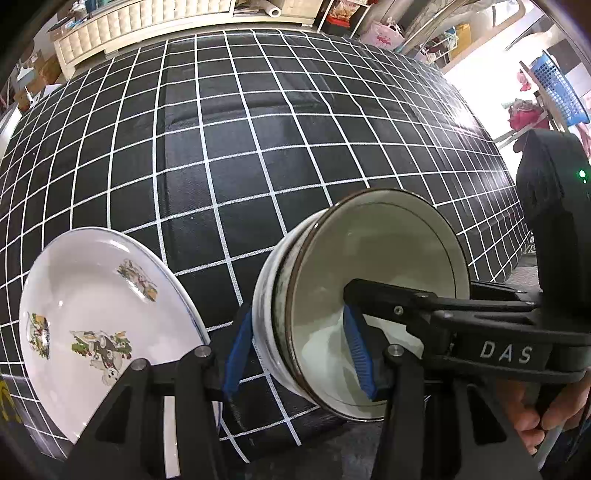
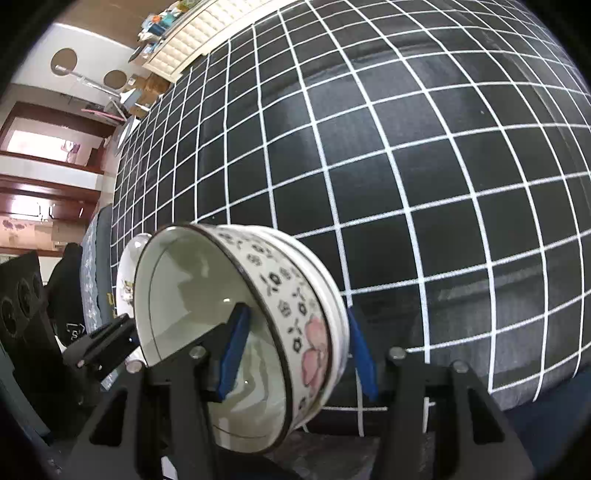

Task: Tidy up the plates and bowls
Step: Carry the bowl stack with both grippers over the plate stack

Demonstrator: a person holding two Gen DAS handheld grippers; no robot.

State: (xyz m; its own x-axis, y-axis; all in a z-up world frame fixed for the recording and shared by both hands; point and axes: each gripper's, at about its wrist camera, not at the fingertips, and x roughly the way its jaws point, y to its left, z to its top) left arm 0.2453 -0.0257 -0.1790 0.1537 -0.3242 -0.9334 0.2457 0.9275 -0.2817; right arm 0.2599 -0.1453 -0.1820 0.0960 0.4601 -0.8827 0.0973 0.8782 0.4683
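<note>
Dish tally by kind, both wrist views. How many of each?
White round plate with cartoon prints: 1
Floral ceramic bowls with dark rims, apparently nested: 2 (inner, outer)
Total: 3

You're in a lived-in home, prob. a bedroom: black grid-check bedspread point(image 1: 258, 147) fills mid-frame, cream tufted headboard point(image 1: 122, 22) upper left, blue laundry basket point(image 1: 557, 88) upper right w/ clothes; wooden door frames point(image 2: 44, 177) at left, right-wrist view.
</note>
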